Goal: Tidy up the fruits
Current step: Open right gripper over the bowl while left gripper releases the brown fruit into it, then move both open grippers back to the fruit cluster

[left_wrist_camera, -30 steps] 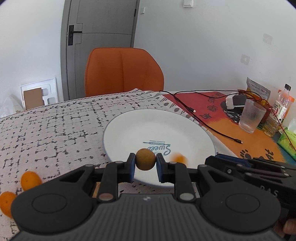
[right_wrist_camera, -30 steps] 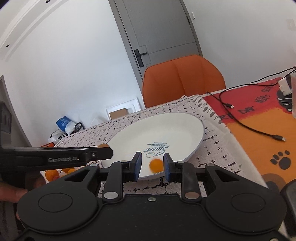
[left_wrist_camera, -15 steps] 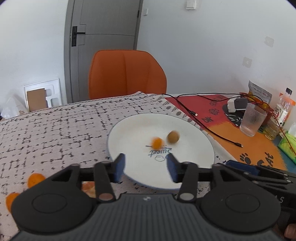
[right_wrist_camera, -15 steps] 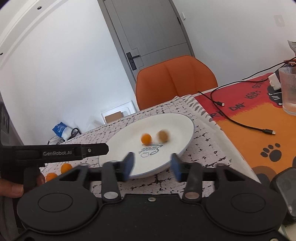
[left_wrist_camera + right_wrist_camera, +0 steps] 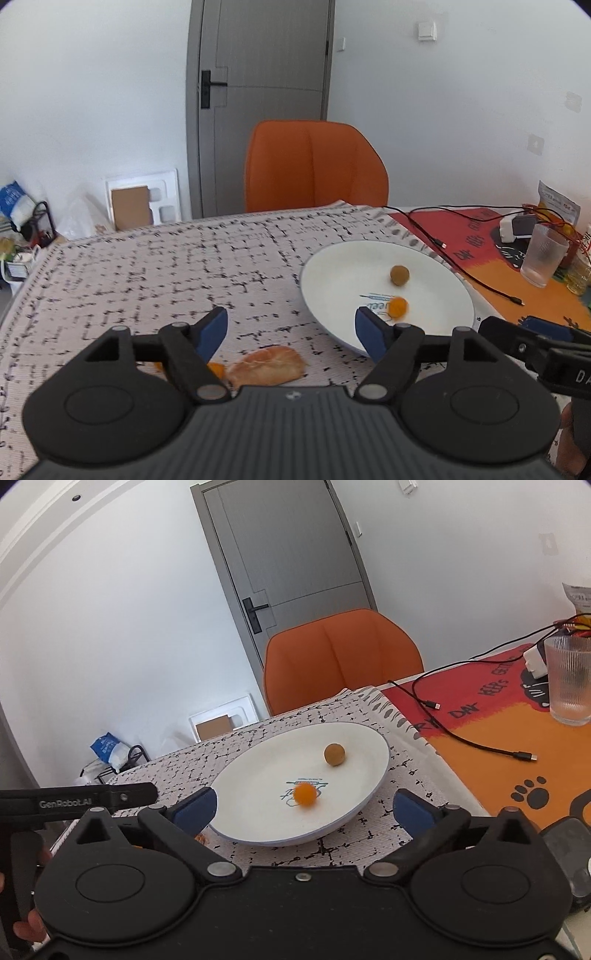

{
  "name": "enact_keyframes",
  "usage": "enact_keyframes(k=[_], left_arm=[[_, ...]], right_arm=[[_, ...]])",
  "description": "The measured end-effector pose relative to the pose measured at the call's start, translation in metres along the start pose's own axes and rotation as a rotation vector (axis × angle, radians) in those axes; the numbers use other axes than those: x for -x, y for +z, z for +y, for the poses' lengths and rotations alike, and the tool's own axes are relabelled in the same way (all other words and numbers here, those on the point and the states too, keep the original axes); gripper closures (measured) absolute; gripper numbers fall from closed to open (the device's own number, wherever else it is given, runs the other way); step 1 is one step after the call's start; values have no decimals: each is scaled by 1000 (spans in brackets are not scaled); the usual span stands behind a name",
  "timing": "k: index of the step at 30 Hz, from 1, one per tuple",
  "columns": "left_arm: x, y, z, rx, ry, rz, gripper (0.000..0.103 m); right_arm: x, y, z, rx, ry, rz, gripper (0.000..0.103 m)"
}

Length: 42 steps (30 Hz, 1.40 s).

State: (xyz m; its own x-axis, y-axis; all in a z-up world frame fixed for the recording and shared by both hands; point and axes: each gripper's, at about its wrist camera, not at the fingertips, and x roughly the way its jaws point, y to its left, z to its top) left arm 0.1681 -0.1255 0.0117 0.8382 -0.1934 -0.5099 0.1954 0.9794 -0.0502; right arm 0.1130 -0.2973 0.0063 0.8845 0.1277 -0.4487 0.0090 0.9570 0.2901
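A white plate (image 5: 351,266) lies on the patterned cloth with a brown round fruit (image 5: 399,275) and a small orange fruit (image 5: 399,307) on it. My left gripper (image 5: 290,325) hangs over the cloth left of the plate, its jaws opening with nothing between them. Below it lie a piece of peel (image 5: 266,365) and a small orange fruit (image 5: 216,369), half hidden by a finger. In the right wrist view my right gripper (image 5: 303,808) stands at the plate's (image 5: 258,775) near edge, jaws opening wide and empty. The brown fruit (image 5: 334,754) and the blurred orange fruit (image 5: 306,794) lie beyond it.
An orange chair (image 5: 314,166) stands behind the table. On the red and orange mat (image 5: 498,746) to the right are a ribbed glass (image 5: 569,679), black cables (image 5: 461,738), a charger and bottles. The left tool's black arm (image 5: 92,799) crosses the right view's left side.
Both grippers have opened and let go: the left dropped the brown fruit, the right the orange one, and both rolled onto the plate. The left gripper has drawn back and swung left.
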Motion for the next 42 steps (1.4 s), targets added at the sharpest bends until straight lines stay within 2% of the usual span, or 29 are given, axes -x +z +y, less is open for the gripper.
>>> enact_keyframes(k=[4,14,32,42], left_arm=[[11,-2,7,14,4,-13,24],[34,-9,26,6,62,-1,23],[68,-29,70,45,86,8,23],[84,-33,99,92,148,-18,23]], right_arm=[[3,-1,7,14,-9,-1,0],[7,-1,27,73,-31,8,0],[6,-9,67,121,19,43,0],[4,-13,86,158,41,69,0]])
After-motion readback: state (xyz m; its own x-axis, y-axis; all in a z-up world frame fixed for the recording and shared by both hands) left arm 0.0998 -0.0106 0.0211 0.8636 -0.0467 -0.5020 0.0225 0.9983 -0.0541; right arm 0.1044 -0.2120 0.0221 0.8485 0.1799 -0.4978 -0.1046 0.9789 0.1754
